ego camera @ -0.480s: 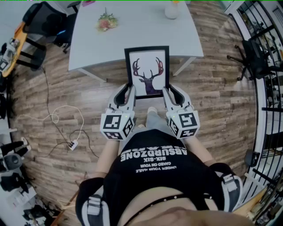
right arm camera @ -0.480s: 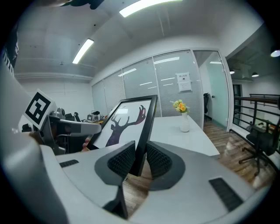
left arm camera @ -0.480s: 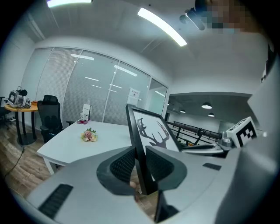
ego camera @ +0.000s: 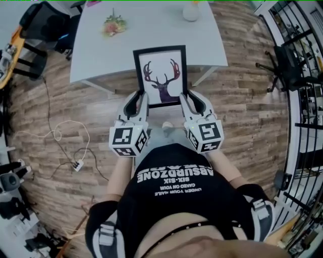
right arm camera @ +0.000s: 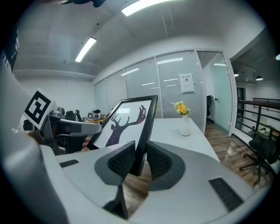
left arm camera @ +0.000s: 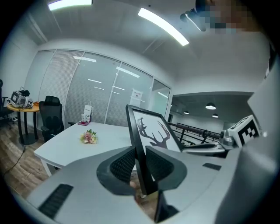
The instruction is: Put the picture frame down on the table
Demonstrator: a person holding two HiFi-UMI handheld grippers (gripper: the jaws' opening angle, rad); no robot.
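Observation:
The picture frame [ego camera: 160, 75], black-edged with a dark deer print on white, stands tilted in the air over the near edge of the white table [ego camera: 96, 58]. My left gripper [ego camera: 140, 100] is shut on its lower left edge, and my right gripper [ego camera: 184, 98] is shut on its lower right edge. In the left gripper view the frame [left arm camera: 154, 130] rises from between the ribbed pads [left arm camera: 124, 165], its black edge pinched there. In the right gripper view the frame [right arm camera: 127, 120] leans left, with its side rail clamped between the pads [right arm camera: 158, 160].
A small flower bunch [ego camera: 113, 26] lies on the table's far left part, and a white vase [ego camera: 191, 11] stands at its far right. Office chairs [ego camera: 48, 25] stand left of the table, another chair [ego camera: 288, 63] and railings on the right. A cable [ego camera: 63, 143] lies on the wooden floor.
Both grippers have carried the frame forward and slightly left, so more of it now overlaps the table's near edge. Both grips are unchanged.

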